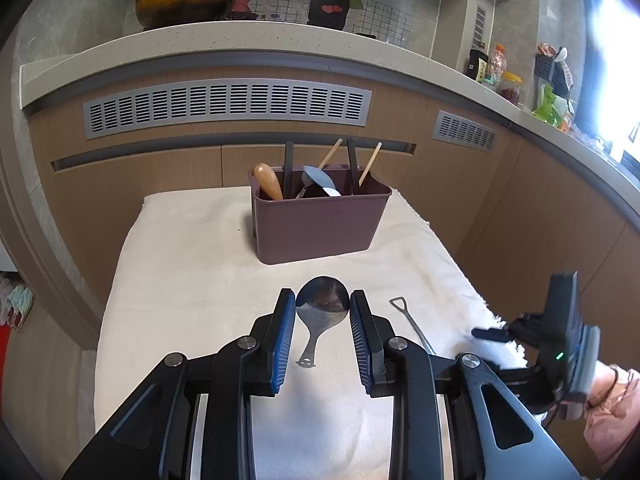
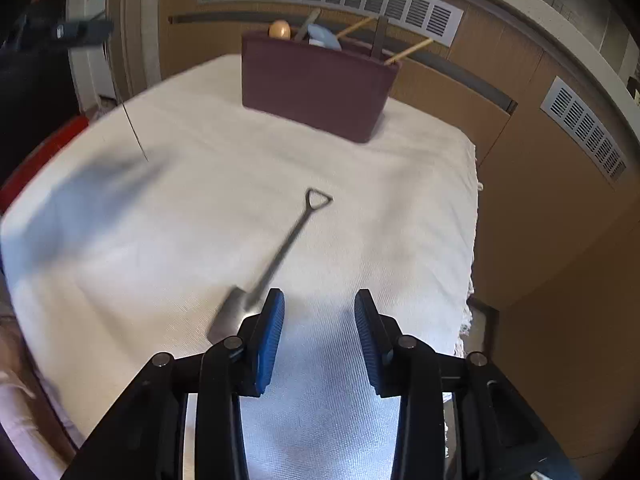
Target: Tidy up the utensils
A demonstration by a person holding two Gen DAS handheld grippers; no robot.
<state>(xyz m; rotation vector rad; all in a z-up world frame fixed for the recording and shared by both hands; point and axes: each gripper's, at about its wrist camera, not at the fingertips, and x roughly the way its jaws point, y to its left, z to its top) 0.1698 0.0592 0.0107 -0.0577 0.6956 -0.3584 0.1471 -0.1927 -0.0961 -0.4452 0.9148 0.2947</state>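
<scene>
Left gripper, fingers spread, straddles the round-bowled steel spoon, handle pointing back toward it; right gripper spread, empty

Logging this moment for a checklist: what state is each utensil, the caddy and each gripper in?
Round spoon: flat on the cloth, between the open jaws, ungripped.
Shovel spoon: flat on the cloth, loose, handle toward the caddy.
Caddy: upright, already holding several utensils.
Left gripper: open, empty.
Right gripper: open, empty, its left jaw beside the shovel spoon's bowl.
</scene>
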